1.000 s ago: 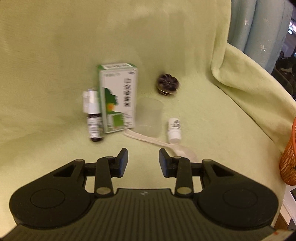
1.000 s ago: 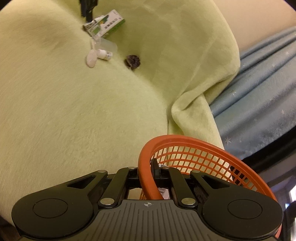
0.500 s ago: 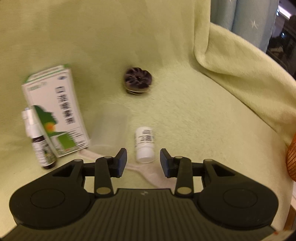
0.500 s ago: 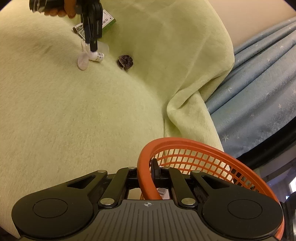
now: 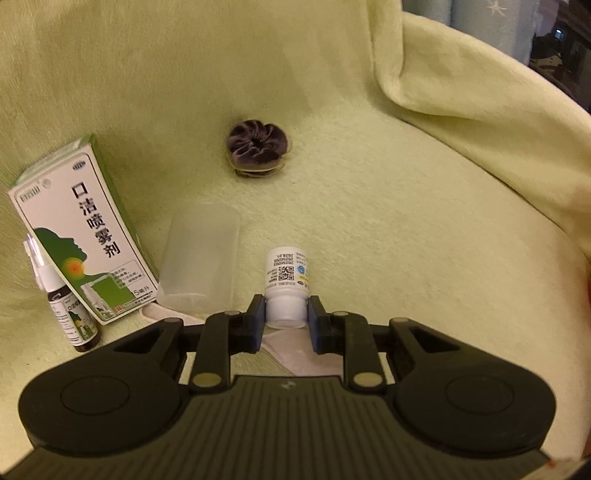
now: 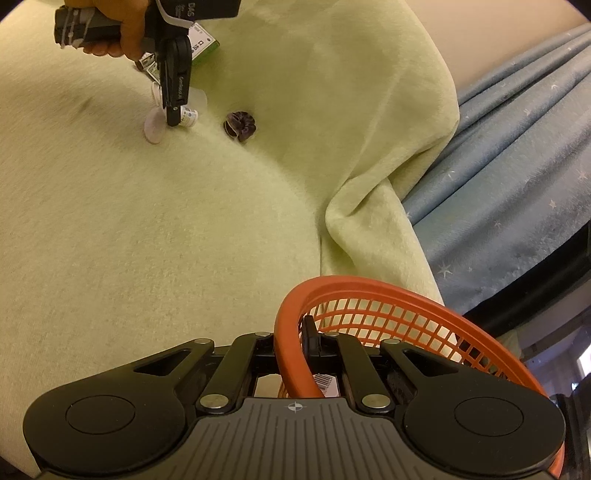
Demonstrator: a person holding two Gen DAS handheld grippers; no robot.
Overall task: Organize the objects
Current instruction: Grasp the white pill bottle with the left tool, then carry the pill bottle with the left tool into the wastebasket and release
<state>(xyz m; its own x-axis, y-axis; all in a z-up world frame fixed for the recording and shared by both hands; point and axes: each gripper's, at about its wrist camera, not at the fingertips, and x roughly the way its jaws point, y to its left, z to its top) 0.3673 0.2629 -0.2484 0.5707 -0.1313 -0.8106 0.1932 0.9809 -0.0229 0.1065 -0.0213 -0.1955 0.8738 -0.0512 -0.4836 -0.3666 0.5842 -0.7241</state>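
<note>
A small white pill bottle (image 5: 287, 271) lies on the green blanket with its cap toward me. My left gripper (image 5: 286, 314) is closing, and both pads touch the cap's sides. In the right wrist view the same left gripper (image 6: 173, 110), held by a person's hand (image 6: 125, 33), points down at the bottle (image 6: 189, 119). My right gripper (image 6: 295, 339) is shut on the near rim of the orange mesh basket (image 6: 369, 295). A dark scrunchie (image 5: 258, 149) lies farther back.
A green and white spray box (image 5: 85, 229) leans at the left, with a small spray bottle (image 5: 70, 314) in front. A translucent cup (image 5: 199, 254) lies on its side beside a white spoon (image 5: 295, 350). The blanket (image 5: 406, 221) folds up at the right; blue curtains (image 6: 498, 166) hang beyond.
My left gripper moved right and down from facing the box to straddle the white bottle's cap, and its jaws narrowed onto it. The right gripper kept its hold on the basket.
</note>
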